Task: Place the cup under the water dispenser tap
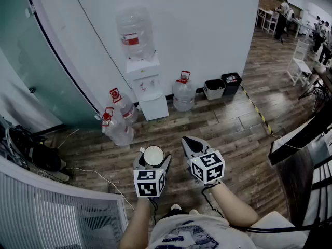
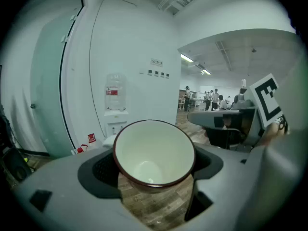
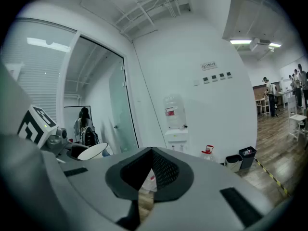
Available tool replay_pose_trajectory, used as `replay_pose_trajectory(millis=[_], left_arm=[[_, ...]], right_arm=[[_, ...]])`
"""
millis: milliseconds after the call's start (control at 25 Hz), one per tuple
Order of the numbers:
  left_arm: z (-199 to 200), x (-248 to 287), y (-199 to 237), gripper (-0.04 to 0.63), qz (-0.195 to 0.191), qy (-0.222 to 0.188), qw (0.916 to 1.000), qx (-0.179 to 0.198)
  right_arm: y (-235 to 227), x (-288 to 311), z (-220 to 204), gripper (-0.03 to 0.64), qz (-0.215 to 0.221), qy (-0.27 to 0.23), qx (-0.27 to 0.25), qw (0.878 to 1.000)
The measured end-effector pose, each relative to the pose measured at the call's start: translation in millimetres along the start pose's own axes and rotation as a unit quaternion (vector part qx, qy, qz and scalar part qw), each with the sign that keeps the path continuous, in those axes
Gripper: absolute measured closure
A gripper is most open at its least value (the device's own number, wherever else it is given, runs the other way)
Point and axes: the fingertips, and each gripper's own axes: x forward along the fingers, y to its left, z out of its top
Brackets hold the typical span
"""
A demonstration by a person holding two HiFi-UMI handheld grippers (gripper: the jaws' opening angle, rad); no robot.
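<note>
Cup: white inside, dark red rim, upright, mouth open to the ceiling. It sits between the jaws of the left gripper, whose pads press on its sides; firm grasp, jaws spread wide around it. Cup is held in the air well short of the water dispenser, in front of it and roughly in line with it.

Right gripper: jaws clenched together, tips meeting, nothing between them. It is just beside the left gripper, on the side away from the glass partition, and likewise well apart from the dispenser.

Water dispenser: white, stands on the wood floor against the white wall. A clear bottle with a red label is mounted upside down on top of it.

Left of the dispenser: two spare bottles with red caps, tilted, close to each other, beside the glass partition. Right of the dispenser: one upright spare bottle, then two bins side by side along the same wall.

Far right of the dispenser, beyond the wall's end: several people stand near tables.
</note>
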Motion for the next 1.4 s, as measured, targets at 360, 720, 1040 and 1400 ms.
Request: replay_pose_trajectory(millis=[360, 720, 1040, 1400], left_arm=[[-12, -50, -29, 0.152, 0.012, -0.01, 0.9999, -0.006], [-21, -60, -39, 0.152, 0.021, -0.01, 0.9996, -0.017], [-10, -39, -27, 0.152, 0.023, -0.016, 0.9994, -0.018], [22, 24, 19, 0.152, 0.009, -0.025, 0.9994, -0.023]], right_arm=[[31, -53, -4, 0.597, 0.018, 0.003, -0.017, 1.0], [22, -74, -13, 0.597, 0.013, 0.001, -0.002, 1.0], [-2, -65, -13, 0.597, 0.006, 0.004, 0.01, 1.0], [-29, 6, -15, 0.597, -0.003, 0.023, 0.02, 1.0]])
